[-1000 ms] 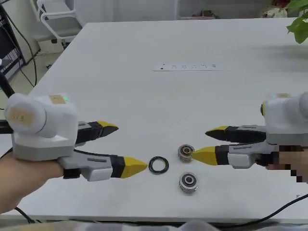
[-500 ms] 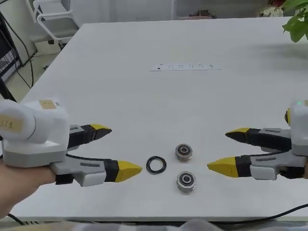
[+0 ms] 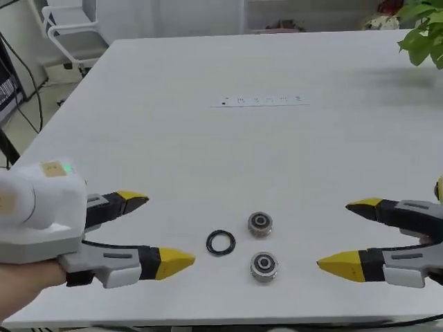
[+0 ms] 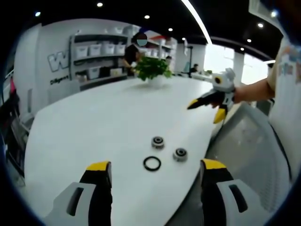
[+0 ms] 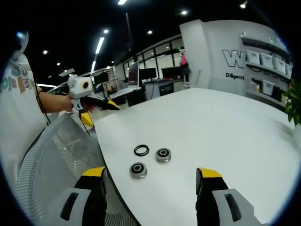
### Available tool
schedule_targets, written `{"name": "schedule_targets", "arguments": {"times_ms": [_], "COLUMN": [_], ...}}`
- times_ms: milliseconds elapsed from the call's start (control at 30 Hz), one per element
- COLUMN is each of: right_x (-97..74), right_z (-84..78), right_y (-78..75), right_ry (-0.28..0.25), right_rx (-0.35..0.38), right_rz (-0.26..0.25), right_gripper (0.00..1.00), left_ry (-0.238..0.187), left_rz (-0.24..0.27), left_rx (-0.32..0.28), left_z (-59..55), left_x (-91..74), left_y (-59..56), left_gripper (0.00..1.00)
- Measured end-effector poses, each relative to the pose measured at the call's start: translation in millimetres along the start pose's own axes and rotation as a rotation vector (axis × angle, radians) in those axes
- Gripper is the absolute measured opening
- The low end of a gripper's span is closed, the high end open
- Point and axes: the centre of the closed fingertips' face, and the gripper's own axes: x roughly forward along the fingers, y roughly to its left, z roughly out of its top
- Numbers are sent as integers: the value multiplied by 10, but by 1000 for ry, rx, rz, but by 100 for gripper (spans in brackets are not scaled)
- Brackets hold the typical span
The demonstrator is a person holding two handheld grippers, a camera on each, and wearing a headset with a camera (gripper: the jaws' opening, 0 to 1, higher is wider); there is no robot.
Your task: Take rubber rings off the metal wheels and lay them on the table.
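Observation:
A loose black rubber ring (image 3: 221,243) lies flat on the white table (image 3: 228,152) near its front edge. Two small metal wheels sit just right of it, one farther (image 3: 259,223) and one nearer (image 3: 264,265). My left gripper (image 3: 166,229) is open and empty, left of the ring. My right gripper (image 3: 339,235) is open and empty, well right of the wheels. In the left gripper view the ring (image 4: 152,163) and wheels (image 4: 157,141) (image 4: 180,153) lie ahead of the open gripper (image 4: 156,165). The right gripper view shows the ring (image 5: 141,150) and wheels (image 5: 163,155) (image 5: 138,170) beyond its open gripper (image 5: 151,172).
A thin printed strip (image 3: 261,101) lies mid-table. A green plant (image 3: 422,34) stands at the far right corner. A white chair (image 3: 69,28) stands beyond the far left corner. The table's front edge runs just below the wheels.
Both grippers have drawn apart, away from the wheels; the right fingertip was beside the farther wheel a second ago. The ring and wheels have stayed in place.

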Motion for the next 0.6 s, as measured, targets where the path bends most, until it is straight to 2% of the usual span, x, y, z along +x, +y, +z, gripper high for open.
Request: {"name": "schedule_targets", "arguments": {"times_ms": [600], "right_x": [-38], "right_z": [-73], "right_y": [31], "right_ry": [13], "right_rx": [-15], "right_rz": [-17], "right_gripper": [79], "left_ry": [0], "left_rz": [7], "left_rx": [-1], "left_z": [-47], "left_x": [-26], "left_y": [-5], "left_gripper": [80]}}
